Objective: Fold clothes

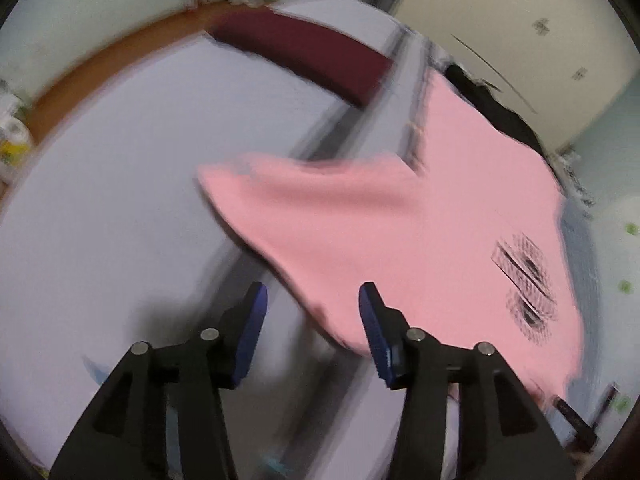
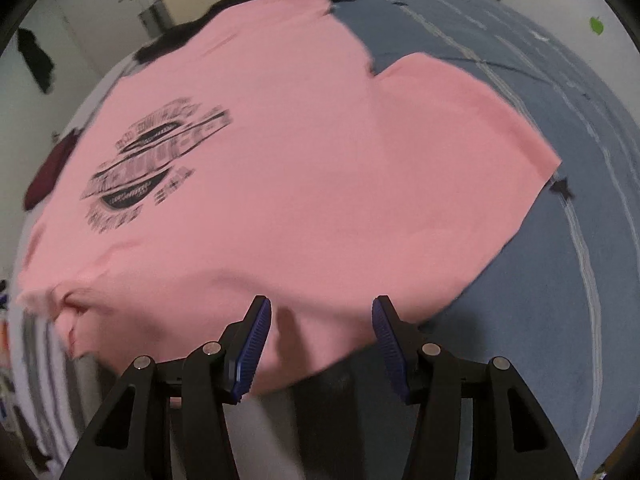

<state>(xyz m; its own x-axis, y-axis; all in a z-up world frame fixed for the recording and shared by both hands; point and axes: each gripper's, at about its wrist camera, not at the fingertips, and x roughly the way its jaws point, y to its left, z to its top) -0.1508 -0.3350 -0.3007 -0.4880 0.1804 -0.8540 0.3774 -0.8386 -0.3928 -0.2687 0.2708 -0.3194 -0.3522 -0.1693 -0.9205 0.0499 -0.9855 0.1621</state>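
Here, much is smeared by motion: the black print (image 2: 156, 168) on the pink T-shirt (image 2: 288, 168) cannot be read, and the dark garment (image 2: 172, 38) at the shirt's far edge shows only as a ragged black fringe, most of it hidden under the pink cloth. A maroon garment (image 1: 304, 56) on the far side of the bed is cut off by a pale fold of bedding in my left view, and peeks out as a dark patch beside the shirt in my right one. The clutter along the left edge of my right view is too blurred to name.

My left gripper (image 1: 312, 300) stands with jaws apart and nothing between them; the shirt's near sleeve edge lies just beyond my inner pad, the bare grey-blue bedspread (image 1: 120, 184) below the gap. My right gripper (image 2: 322, 316) also stands with jaws apart, hanging over the shirt's near edge; pink cloth shows in the gap, and the pads do not press on it.

The shirt lies spread flat, print up, one sleeve (image 2: 472, 128) fanned out on the striped bedspread. Beyond the bed are a brown headboard (image 1: 120, 52), pale walls, cream wardrobe doors (image 1: 520, 40) and a door (image 2: 108, 4).
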